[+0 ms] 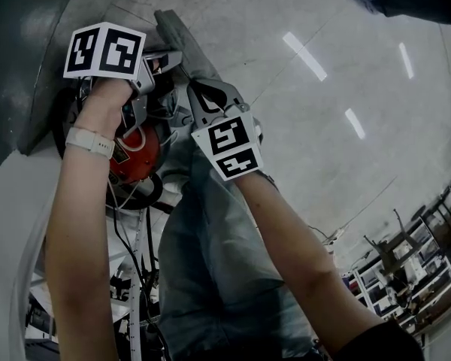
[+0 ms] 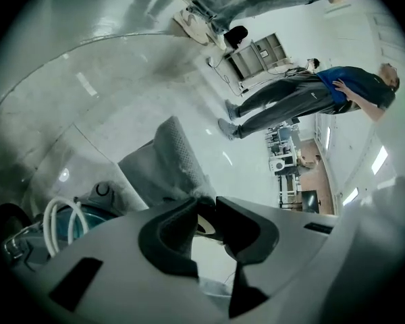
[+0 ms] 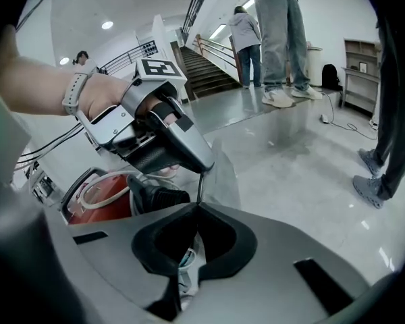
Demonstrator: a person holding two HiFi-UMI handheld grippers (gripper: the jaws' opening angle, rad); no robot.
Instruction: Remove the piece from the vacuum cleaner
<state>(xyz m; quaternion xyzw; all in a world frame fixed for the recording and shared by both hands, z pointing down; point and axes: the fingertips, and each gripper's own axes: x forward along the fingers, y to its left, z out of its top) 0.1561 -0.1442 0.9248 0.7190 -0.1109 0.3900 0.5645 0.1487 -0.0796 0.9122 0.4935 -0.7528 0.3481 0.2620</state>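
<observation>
The red vacuum cleaner [image 1: 135, 155] sits on the floor below my hands, with a white cord coiled on top [image 3: 94, 193]. A thin grey fabric piece [image 1: 182, 40] rises from it, and in the left gripper view it [image 2: 179, 160] runs down into the jaws. My left gripper [image 1: 165, 57] [image 2: 208, 204] is shut on that piece. In the right gripper view the left gripper [image 3: 201, 169] pinches the sheet just above my right gripper [image 3: 198, 206]. The right gripper [image 1: 199, 89] is shut on the sheet's thin edge, right beside the left one.
Glossy grey floor [image 1: 323, 126] spreads to the right. People stand nearby [image 2: 310, 93] [image 3: 277, 39], with a staircase [image 3: 212, 66] and shelves [image 2: 256, 52] behind. Cables [image 1: 131, 254] hang beside the wearer's jeans [image 1: 210, 262]. A white curved surface [image 1: 7, 224] lies at the left.
</observation>
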